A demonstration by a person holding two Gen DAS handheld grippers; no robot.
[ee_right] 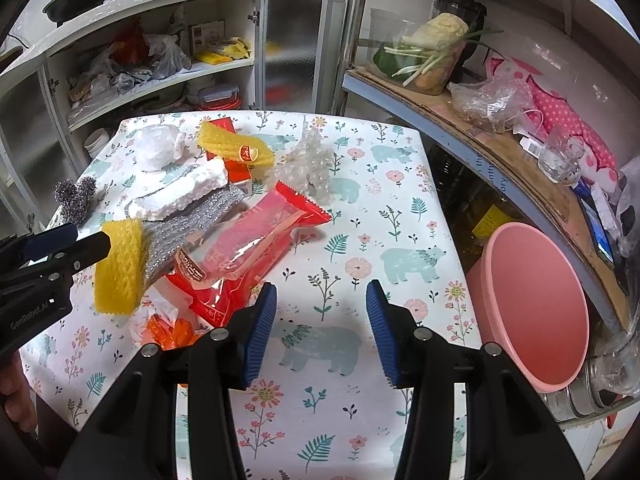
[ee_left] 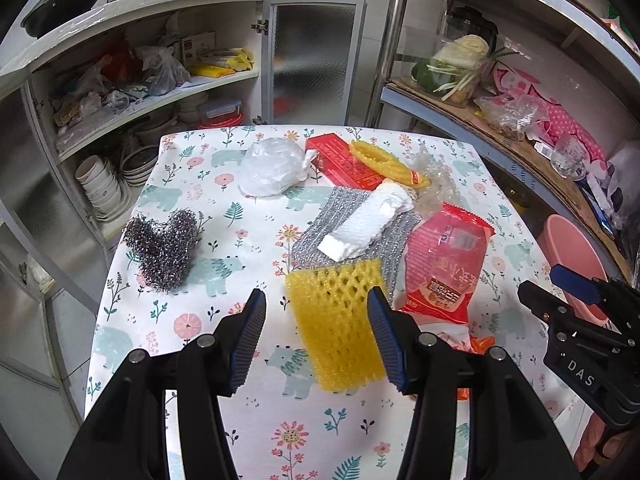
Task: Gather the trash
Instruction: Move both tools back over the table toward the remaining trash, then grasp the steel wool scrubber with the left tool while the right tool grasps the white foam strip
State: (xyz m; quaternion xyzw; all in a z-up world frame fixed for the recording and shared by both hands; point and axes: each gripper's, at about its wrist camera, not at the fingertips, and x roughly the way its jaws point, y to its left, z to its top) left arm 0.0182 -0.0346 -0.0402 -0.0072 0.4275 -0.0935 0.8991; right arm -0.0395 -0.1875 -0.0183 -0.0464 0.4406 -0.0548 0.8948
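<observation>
Floral tabletop [ee_left: 192,184] holds litter; both grippers' jaws spread, empty (nothing collected yet): left gripper [ee_left: 316,312] should pinch yellow foam net [ee_left: 336,320].

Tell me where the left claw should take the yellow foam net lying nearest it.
Grip the yellow foam net at its near end, coming down from above with one finger on each long side. It lies flat with that end bare on the tablecloth; its far end overlaps the silver pad. The left claw stands open above it.

Two wrist fisheyes look steeply down, close over the table [ee_left: 192,184]; both share the yellow foam net [ee_left: 340,328] at centre and left of frame.
</observation>
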